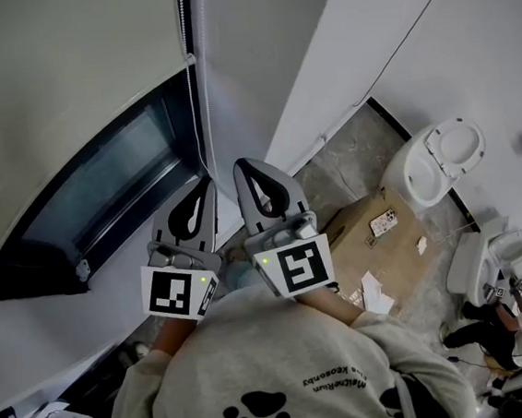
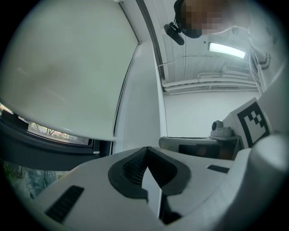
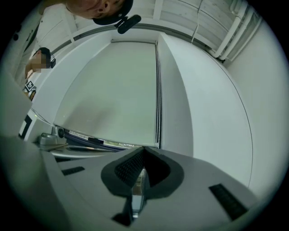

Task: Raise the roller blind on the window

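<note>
Head view: on my left the pale blind [image 1: 60,58] covers most of the dark window [image 1: 101,188], with a strip of glass showing under its bottom edge. The bead chain [image 1: 195,90] drops along the blind's right side to near my left gripper [image 1: 202,193], whose jaws are together and empty. Just beside it, my right gripper [image 1: 248,172] is likewise closed on nothing.

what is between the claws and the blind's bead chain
Nothing visible. The bead chain hangs free along the roller blind edge, just ahead of the left claw and right claw, both shut and empty.
</note>
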